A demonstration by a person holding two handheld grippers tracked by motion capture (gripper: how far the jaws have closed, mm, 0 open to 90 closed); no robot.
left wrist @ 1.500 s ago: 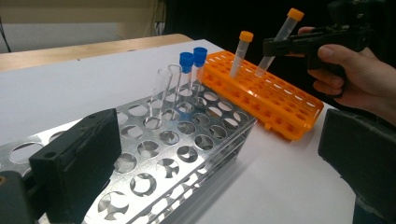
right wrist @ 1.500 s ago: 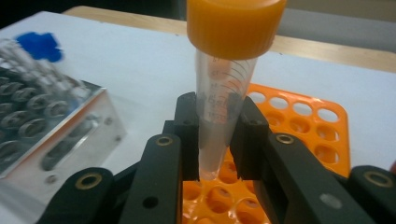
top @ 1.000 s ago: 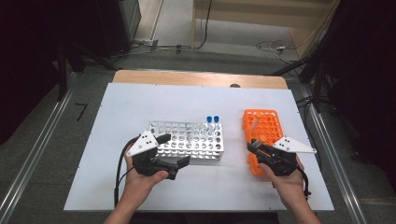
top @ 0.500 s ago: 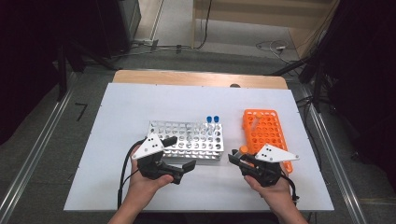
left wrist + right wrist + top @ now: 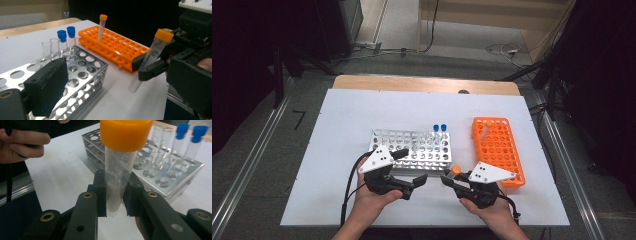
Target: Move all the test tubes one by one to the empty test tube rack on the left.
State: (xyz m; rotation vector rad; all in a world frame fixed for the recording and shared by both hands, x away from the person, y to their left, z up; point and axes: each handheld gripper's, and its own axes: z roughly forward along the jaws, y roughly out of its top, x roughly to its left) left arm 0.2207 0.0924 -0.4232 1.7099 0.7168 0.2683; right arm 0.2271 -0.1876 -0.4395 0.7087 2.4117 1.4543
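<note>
My right gripper point(image 5: 449, 177) is shut on a clear tube with an orange cap point(image 5: 119, 167), held upright above the white table in front of the silver rack point(image 5: 412, 148). The same tube point(image 5: 149, 60) hangs tilted between black jaws in the left gripper view. My left gripper point(image 5: 410, 167) is open at the silver rack's front edge, facing the right one. Its jaws have just been closing a little, with nothing between them. The orange rack point(image 5: 498, 146) stands to the right with one orange-capped tube point(image 5: 102, 26) in it.
Two blue-capped tubes point(image 5: 440, 128) and two uncapped clear tubes point(image 5: 50, 48) stand at the silver rack's far right corner. The white table point(image 5: 342, 130) ends in a wooden strip point(image 5: 422, 84) at the back. Cables lie on the floor behind it.
My right gripper has carried the orange-capped tube leftward, from over the orange rack's near end to the table in front of the silver rack. The left hand has hardly moved.
</note>
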